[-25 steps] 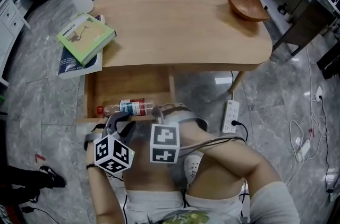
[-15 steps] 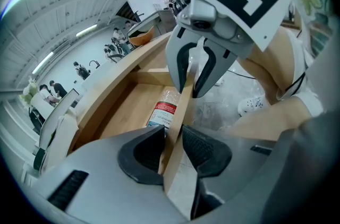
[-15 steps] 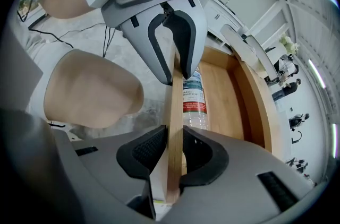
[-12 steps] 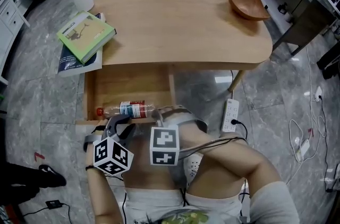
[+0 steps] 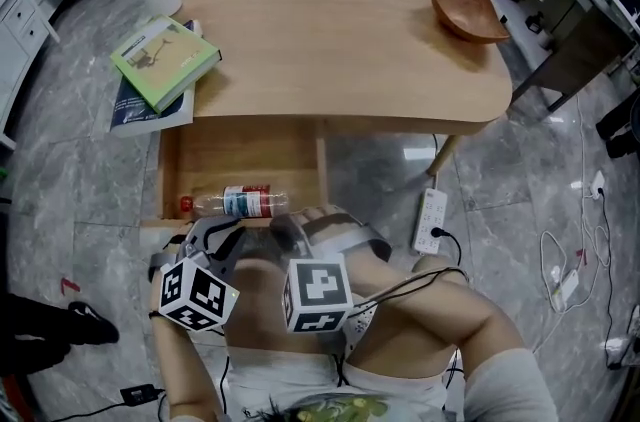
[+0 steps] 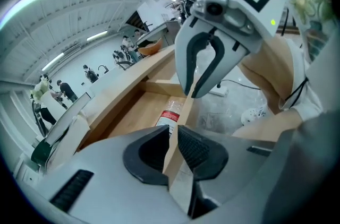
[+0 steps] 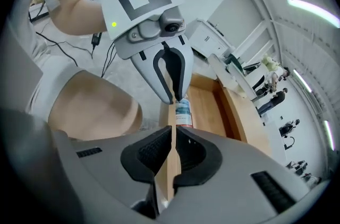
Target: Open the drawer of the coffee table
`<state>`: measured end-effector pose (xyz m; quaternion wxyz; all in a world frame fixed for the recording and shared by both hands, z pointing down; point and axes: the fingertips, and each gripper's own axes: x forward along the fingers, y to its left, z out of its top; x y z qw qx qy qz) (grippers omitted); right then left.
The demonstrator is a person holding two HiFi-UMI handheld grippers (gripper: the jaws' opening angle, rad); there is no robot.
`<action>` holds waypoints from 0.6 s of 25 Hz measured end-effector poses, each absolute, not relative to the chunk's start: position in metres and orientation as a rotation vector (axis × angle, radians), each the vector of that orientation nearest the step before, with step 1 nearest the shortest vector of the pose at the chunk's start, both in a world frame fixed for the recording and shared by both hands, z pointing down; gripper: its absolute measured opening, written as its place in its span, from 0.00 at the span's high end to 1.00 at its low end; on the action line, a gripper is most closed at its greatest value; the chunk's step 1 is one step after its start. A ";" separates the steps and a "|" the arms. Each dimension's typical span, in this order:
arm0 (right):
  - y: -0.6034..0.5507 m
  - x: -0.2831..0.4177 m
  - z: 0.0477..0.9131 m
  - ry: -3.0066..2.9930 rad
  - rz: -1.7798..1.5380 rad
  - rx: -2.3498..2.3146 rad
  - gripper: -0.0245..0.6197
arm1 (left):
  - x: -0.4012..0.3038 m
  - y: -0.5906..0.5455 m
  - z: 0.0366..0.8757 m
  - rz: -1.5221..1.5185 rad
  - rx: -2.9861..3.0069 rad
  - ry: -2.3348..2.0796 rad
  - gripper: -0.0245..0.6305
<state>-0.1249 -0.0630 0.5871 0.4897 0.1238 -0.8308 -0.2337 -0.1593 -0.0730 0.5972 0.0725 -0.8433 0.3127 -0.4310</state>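
Wooden and already drawn out from under the table [image 5: 340, 50]: finds the drawer [image 5: 240, 155] at the left end in the head view, on the person's side, floor bared to the camera, with a bottle [image 5: 235, 203] lying across it just behind the front board [image 6: 180, 111]. Pinches that board twice over. Shows the left gripper [image 6: 172, 140] with pads pressed on the thin top edge, having just been closing, wood plainly between the jaws. Shows the right gripper [image 7: 173, 138] just beside it on the same edge, likewise clamped down on the board after closing just now. Touches nothing else: no pad on the bottle. Counts as largely done, judging by the long stretch of floor in the open, with only the back end tucked under the table. Cannot tell whether any travel remains, runners and stops being out of sight. Leaves, at most, a last short pull toward the person, then release of the board by both grippers. Calls for a gentle tug, given a loose bottle likely to roll against the front.
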 end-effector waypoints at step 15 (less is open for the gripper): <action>-0.093 -0.138 0.528 -2.612 -0.046 0.788 0.93 | -0.145 -0.118 0.514 -0.437 -2.715 1.402 0.95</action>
